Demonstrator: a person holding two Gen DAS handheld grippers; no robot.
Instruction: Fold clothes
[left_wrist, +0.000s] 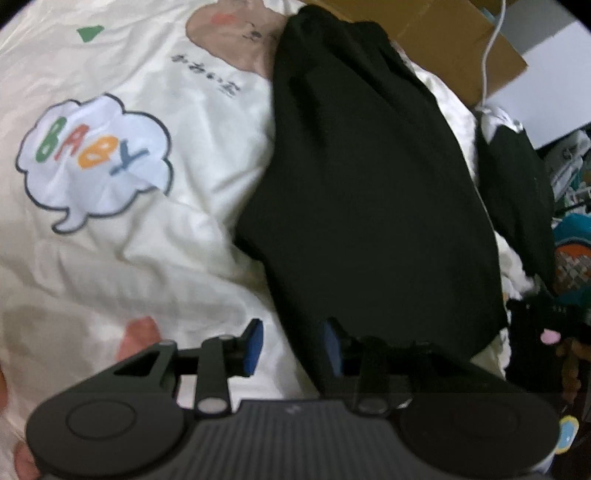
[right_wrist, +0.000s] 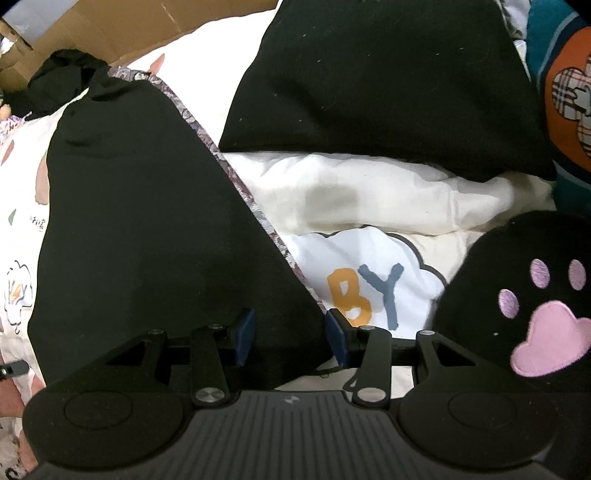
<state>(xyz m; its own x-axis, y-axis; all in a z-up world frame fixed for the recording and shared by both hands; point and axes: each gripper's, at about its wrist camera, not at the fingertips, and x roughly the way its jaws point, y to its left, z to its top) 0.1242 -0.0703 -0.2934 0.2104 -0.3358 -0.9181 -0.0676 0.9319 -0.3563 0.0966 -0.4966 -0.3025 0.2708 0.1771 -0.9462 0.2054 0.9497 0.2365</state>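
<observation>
A black garment (left_wrist: 369, 206) lies stretched out on a cream bedsheet (left_wrist: 166, 258) printed with a "BABY" cloud. My left gripper (left_wrist: 293, 347) hangs over the garment's near left edge, open. Sheet and the black hem show in the gap between its blue pads (left_wrist: 255, 347), and nothing is pinched. In the right wrist view the same black garment (right_wrist: 147, 221) has a patterned trim along its right edge. My right gripper (right_wrist: 291, 338) stands open over its near corner. Flat black cloth shows between the pads and is not bunched.
A second, folded black garment (right_wrist: 388, 85) lies farther back on the sheet. At the right are a black plush item with a pink paw (right_wrist: 535, 314) and a teal and orange cushion (right_wrist: 565, 92). A cardboard box (left_wrist: 443, 44) and a white cable (left_wrist: 491, 48) are behind the bed.
</observation>
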